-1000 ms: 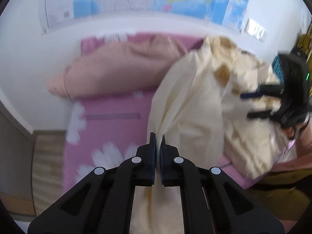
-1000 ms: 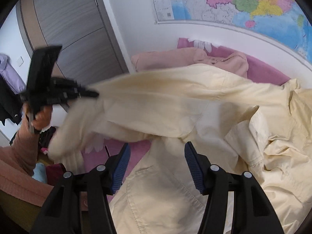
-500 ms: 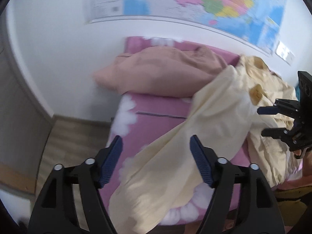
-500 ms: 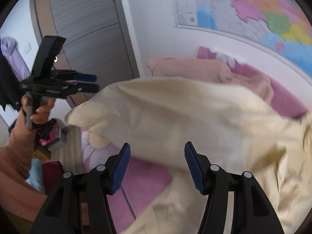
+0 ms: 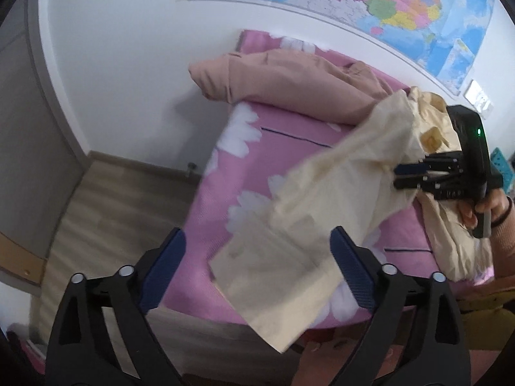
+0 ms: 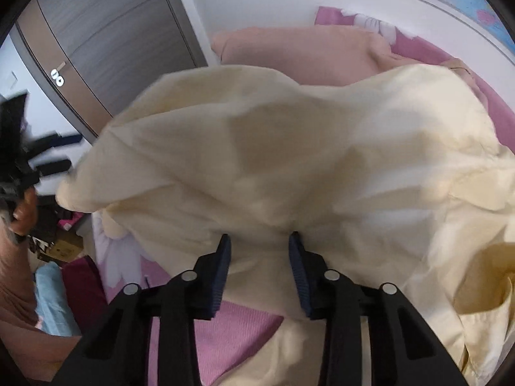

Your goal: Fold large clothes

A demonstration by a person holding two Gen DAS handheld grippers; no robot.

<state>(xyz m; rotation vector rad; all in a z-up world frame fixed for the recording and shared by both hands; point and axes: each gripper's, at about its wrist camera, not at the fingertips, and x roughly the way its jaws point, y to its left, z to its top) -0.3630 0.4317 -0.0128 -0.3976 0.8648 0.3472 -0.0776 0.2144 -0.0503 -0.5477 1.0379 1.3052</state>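
A large cream garment (image 6: 289, 148) lies bunched on the pink flowered bed (image 5: 257, 160). Its long sleeve (image 5: 289, 241) stretches across the bed and hangs over the near edge. My left gripper (image 5: 257, 234) hovers above that sleeve, its jaws wide and still opening, with no pad touching the cloth. My right gripper (image 6: 260, 239) points down into a raised fold of the garment. Its jaws are closing with cloth at the tips, but the pads are not pressing on it. The right gripper (image 5: 408, 177) also shows at the right of the left wrist view, held in a hand (image 5: 482, 206).
A peach garment (image 5: 289, 87) lies heaped by the wall at the far end of the bed. A map (image 5: 386, 6) hangs above it. Grey wardrobe doors (image 6: 96, 32) and wooden floor (image 5: 112, 199) are left of the bed. Clutter (image 6: 54, 241) sits on the floor.
My left gripper let go of the cream sleeve and opened wide; the sleeve dropped onto the bed. My right gripper moved down to the garment and its jaws narrowed.
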